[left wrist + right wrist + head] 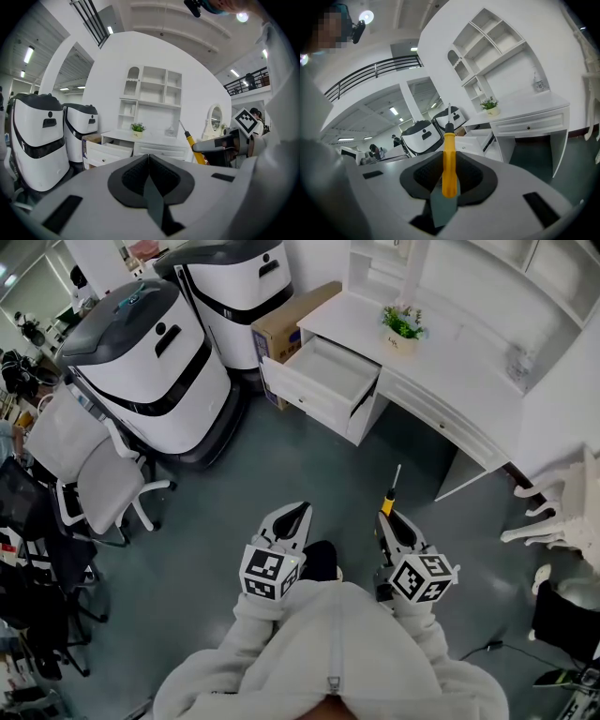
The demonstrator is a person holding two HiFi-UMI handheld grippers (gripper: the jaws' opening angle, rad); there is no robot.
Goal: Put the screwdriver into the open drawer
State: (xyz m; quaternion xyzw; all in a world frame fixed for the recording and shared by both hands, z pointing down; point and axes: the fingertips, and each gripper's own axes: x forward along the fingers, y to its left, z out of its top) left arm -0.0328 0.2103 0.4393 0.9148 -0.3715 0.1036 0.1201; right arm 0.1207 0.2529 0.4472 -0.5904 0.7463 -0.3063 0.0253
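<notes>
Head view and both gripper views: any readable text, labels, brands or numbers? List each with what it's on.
No readable text in any view.
left marker cube, right marker cube: black and white square patterns only, no characters.
cardboard box: no legible print.
plant pot: any print is too small to read.
screwdriver: plain yellow handle, no marking visible.

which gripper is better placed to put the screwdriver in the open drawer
Right. The right gripper holds the screwdriver by its yellow handle, with the shaft pointing toward the open drawer ahead. The left gripper is shut and empty.
</notes>
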